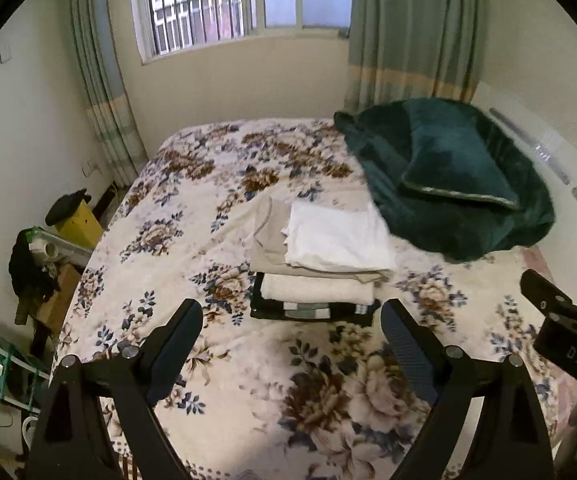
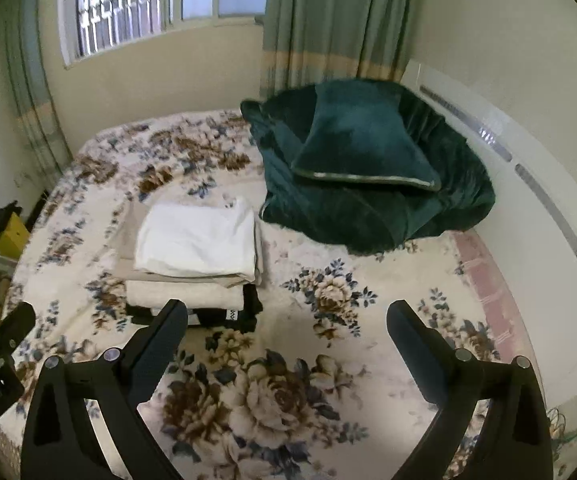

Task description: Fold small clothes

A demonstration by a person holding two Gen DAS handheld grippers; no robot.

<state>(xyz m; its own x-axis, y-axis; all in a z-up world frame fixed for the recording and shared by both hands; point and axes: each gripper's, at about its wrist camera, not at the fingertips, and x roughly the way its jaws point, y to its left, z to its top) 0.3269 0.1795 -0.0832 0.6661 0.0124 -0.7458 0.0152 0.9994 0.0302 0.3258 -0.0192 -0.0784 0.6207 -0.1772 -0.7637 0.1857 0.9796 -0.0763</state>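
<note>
We hold both grippers above the near end of the bed (image 1: 176, 216), and neither one touches anything. The left gripper (image 1: 292, 322) has its jaws spread wide apart with nothing between them but the flowered cover. The right gripper (image 2: 288, 322) is spread just as wide, also empty. In the left view the right gripper shows at the right edge, near ours but apart from it.

The stack (image 1: 316, 264) of folded clothes sits on the bed just ahead of our fingertips, roughly mid-bed in the left view. In the right view it lies to the left, partly behind the left finger (image 2: 168, 332). From top to bottom we see a white piece (image 1: 338, 240), a beige piece (image 1: 268, 240) that sticks out past it on the left, a cream piece (image 1: 316, 290) and dark pieces (image 1: 312, 312) at the base (how many dark ones we cannot tell).

Beyond the stack, toward the right, a green blanket (image 1: 468, 232) lies heaped with a green pillow (image 1: 452, 164) on top. The white piece's far corner reaches close to the blanket's edge. A window (image 1: 244, 0) and curtains (image 1: 404, 32) stand behind the bed.
</note>
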